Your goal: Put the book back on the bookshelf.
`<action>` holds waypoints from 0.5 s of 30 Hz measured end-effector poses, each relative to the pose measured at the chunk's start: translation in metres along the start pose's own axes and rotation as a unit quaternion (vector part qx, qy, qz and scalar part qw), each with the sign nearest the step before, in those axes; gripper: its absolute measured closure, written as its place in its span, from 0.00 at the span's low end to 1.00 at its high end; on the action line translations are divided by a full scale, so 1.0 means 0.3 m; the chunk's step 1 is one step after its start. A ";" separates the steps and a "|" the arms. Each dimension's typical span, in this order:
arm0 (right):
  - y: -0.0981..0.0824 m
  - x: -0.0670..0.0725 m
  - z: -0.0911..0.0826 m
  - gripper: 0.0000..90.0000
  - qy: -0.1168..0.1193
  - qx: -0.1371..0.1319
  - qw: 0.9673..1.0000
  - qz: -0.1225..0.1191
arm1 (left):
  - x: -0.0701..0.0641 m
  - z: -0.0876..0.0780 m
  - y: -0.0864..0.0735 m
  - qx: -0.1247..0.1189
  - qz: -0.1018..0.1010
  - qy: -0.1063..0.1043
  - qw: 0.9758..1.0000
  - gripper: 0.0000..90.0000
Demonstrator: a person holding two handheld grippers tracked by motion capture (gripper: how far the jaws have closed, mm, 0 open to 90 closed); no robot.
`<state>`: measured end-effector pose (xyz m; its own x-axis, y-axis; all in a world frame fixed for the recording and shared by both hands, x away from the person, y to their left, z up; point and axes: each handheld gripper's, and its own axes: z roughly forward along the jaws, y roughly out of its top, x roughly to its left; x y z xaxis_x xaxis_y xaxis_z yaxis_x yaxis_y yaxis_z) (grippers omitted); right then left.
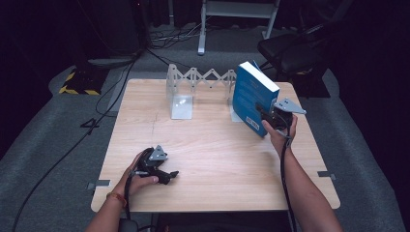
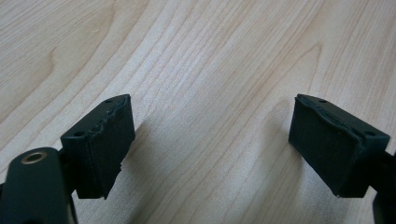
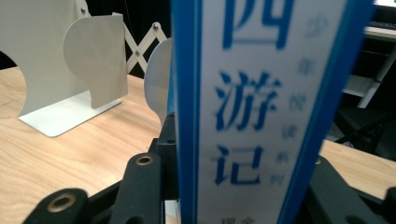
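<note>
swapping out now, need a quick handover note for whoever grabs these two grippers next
Right gripper: shut on the blue book, jaws clamping it across its thickness with the spine facing the gripper's camera. The book is held upright, slightly tilted, near the right end of the white expanding book rack at the back of the wooden table.
Left gripper: open, holding nothing, resting low on the table at the front left.
Done: book picked up and brought to the rack.
Left: probably set the book upright between the rack's end plates and release. Whether its lower edge touches the table yet is unclear.
</note>
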<state>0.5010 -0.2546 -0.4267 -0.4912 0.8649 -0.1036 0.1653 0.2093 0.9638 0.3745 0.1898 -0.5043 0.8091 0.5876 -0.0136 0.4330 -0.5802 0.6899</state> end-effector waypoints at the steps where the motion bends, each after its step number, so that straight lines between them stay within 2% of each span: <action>1: -0.009 0.000 -0.007 0.68 0.001 0.000 1.000 0.002 | 0.000 0.000 0.000 0.000 0.000 0.000 1.000 0.16; 6: -0.030 -0.008 -0.035 0.68 0.005 0.008 1.000 0.001 | 0.000 0.001 0.001 0.000 0.002 -0.003 1.000 0.16; 10: -0.026 -0.006 -0.036 0.68 0.002 0.013 1.000 -0.008 | 0.000 0.001 0.001 0.000 0.002 -0.002 1.000 0.16; 13: -0.021 -0.001 -0.030 0.68 0.013 0.014 1.000 -0.015 | 0.001 0.001 0.001 0.000 0.003 -0.004 1.000 0.16; 15: -0.010 0.011 -0.015 0.68 0.007 0.014 1.000 -0.019 | 0.001 0.002 0.002 0.000 0.003 -0.004 1.000 0.16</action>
<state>0.4949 -0.2544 -0.4288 -0.5087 0.8501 -0.1364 0.1700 0.2545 0.9520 0.3752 0.1893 -0.5043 0.8151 0.5792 -0.0143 0.4272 -0.5841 0.6902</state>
